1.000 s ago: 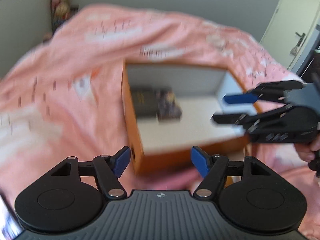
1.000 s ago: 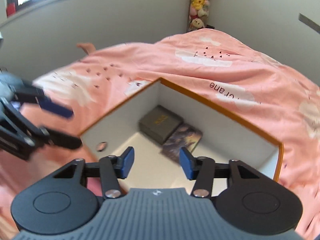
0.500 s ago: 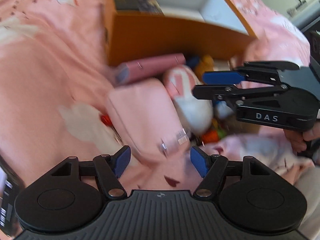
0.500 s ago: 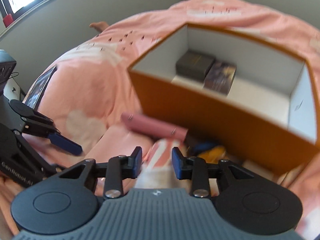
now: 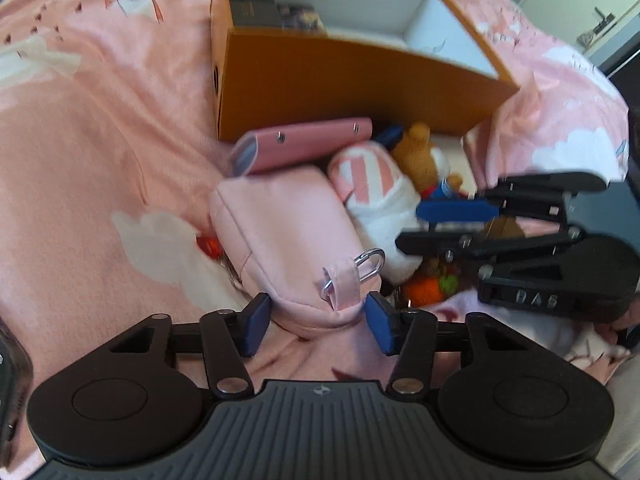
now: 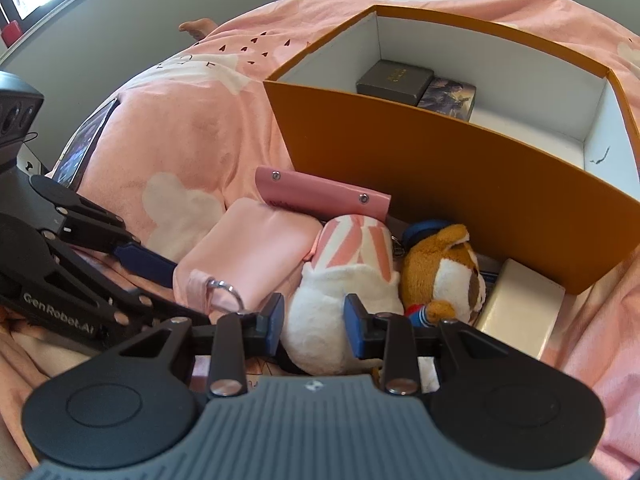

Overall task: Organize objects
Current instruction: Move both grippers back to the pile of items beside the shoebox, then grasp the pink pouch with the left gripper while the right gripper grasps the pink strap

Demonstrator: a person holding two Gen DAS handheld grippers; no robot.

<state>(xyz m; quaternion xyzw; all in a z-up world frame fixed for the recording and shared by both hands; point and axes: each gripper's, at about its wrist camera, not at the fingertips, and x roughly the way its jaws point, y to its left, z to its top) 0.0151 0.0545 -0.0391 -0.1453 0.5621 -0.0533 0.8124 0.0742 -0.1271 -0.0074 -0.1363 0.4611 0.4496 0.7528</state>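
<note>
An orange box (image 5: 352, 84) (image 6: 460, 184) with a white inside holds a dark case (image 6: 394, 80) and a picture card box (image 6: 450, 96). In front of it lie a pink pouch (image 5: 284, 248) (image 6: 244, 256), a pink flat case (image 5: 308, 146) (image 6: 320, 196), a white and pink plush (image 5: 376, 196) (image 6: 344, 280) and a brown plush (image 6: 444, 276). My left gripper (image 5: 318, 322) is open, its pads either side of the pouch's near end. My right gripper (image 6: 314, 328) is open around the white plush's base.
Everything lies on a pink bedspread (image 5: 100, 128). A cream block (image 6: 520, 308) lies right of the brown plush. An orange knitted toy (image 5: 428, 290) sits under the right gripper. A phone or tablet (image 6: 86, 144) lies at the left.
Both grippers have swung down from above the box to the pile in front of it. The left has closed in on the pouch, the right on the white plush.
</note>
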